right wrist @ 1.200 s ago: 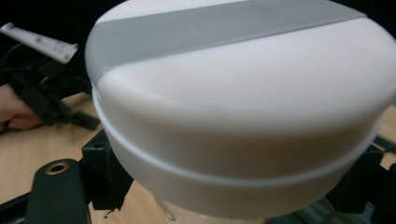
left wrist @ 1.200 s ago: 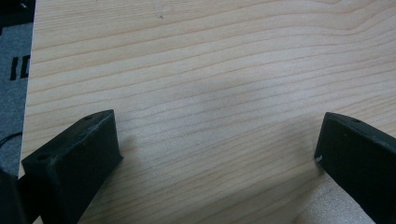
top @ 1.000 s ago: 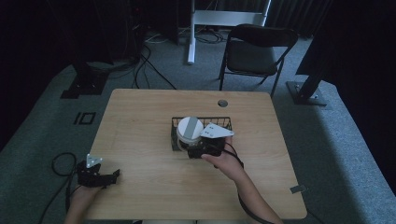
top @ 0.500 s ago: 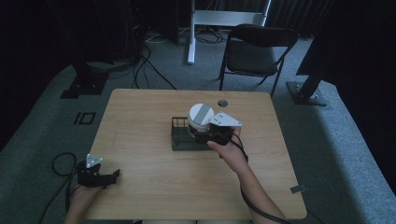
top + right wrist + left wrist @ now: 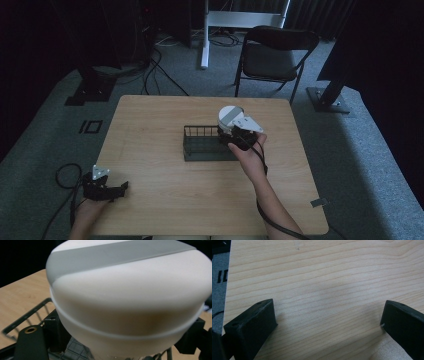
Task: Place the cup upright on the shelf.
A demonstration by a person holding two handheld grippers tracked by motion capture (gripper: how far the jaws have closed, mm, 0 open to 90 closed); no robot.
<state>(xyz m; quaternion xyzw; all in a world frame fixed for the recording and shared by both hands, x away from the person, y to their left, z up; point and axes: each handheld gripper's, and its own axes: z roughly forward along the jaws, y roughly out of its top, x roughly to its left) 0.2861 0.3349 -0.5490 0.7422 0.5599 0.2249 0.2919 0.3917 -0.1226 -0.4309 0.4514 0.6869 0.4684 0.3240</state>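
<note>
Over the right end of the dark wire basket (image 5: 202, 143), the right claw (image 5: 234, 131) clamps a round white-and-grey lidded container (image 5: 229, 115); smooth, rigid, probably light, best held below its rim. Left claw (image 5: 324, 322) gapes empty.

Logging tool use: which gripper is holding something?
The right gripper, clamped on the white container over the rack; the left gripper is open.

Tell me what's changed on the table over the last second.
The right gripper, shut on the white round container, has carried it from the near left part of the black wire basket up and over to its right end. The basket and the left gripper, open at the table's near left corner, stayed put.
</note>
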